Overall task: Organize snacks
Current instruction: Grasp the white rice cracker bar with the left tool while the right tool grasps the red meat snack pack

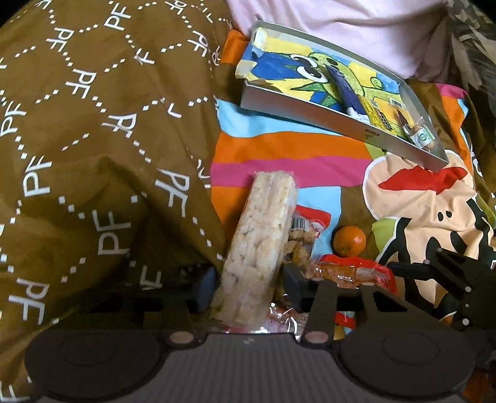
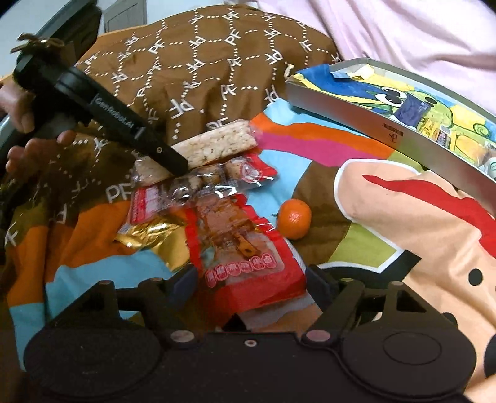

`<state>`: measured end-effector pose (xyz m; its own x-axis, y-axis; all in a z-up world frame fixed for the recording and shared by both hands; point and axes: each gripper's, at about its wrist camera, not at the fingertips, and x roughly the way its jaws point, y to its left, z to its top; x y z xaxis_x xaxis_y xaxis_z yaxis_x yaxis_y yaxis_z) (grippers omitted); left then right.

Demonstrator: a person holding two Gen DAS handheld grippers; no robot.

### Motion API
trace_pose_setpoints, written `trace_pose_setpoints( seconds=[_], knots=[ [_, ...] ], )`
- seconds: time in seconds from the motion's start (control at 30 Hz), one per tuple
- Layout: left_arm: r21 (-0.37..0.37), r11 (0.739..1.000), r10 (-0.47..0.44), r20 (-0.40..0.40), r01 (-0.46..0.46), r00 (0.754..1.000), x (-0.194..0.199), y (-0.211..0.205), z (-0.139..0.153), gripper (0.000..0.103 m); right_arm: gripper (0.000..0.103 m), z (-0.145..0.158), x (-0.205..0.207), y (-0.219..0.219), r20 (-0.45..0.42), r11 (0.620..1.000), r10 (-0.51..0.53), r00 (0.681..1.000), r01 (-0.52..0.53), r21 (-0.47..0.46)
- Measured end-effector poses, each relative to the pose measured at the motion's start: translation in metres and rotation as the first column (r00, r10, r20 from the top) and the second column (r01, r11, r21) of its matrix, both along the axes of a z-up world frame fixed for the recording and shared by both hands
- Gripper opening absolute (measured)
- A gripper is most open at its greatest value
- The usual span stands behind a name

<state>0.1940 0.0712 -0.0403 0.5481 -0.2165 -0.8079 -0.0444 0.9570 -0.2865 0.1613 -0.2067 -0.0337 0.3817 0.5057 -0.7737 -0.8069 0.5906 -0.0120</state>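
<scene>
A rice cracker bar [image 1: 260, 235] in clear wrap lies at the edge of a brown quilt. My left gripper [image 1: 249, 288] is shut on its near end, a pad against each long side. Seen from the right wrist view, one of the left gripper's fingers [image 2: 173, 161] crosses the same bar [image 2: 217, 144]. A flat red snack packet [image 2: 248, 263] lies on the colourful bedsheet. My right gripper [image 2: 251, 279] has closed on it, its pads touching both edges. A grey tray [image 1: 310, 114] lined with a cartoon drawing sits behind, holding a blue packet [image 1: 344, 90] and small wrapped snacks.
A mandarin [image 2: 294, 218] rests on the sheet right of the packets. A red packet with a clear window [image 2: 217, 176] and a gold one [image 2: 155, 235] lie under the pile. The brown quilt [image 1: 93, 124] rises on the left, pink fabric [image 1: 341, 28] behind. A hand [image 2: 18, 124] holds the left gripper.
</scene>
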Motion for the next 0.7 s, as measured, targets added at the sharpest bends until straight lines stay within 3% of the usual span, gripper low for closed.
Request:
trace_pose_setpoints(
  seconds=[0.3, 0.47, 0.7],
  knots=[
    [-0.023, 0.999, -0.032, -0.011, 0.032, 0.999, -0.007, -0.009, 0.001, 0.047, 0.083, 0.015, -0.027, -0.001, -0.007, 0.997, 0.070, 0.998, -0.070, -0.014],
    [-0.005, 1.000, -0.029, -0.005, 0.029, 1.000, -0.003, -0.017, -0.001, 0.054, 0.090, 0.013, -0.023, 0.004, 0.078, 1.000, 0.002, 0.997, -0.002, -0.004],
    [0.061, 0.993, -0.096, -0.027, 0.097, 0.995, 0.013, -0.030, -0.003, 0.061, 0.089, -0.003, -0.014, 0.014, 0.018, 1.000, -0.011, 1.000, 0.011, 0.013]
  ],
)
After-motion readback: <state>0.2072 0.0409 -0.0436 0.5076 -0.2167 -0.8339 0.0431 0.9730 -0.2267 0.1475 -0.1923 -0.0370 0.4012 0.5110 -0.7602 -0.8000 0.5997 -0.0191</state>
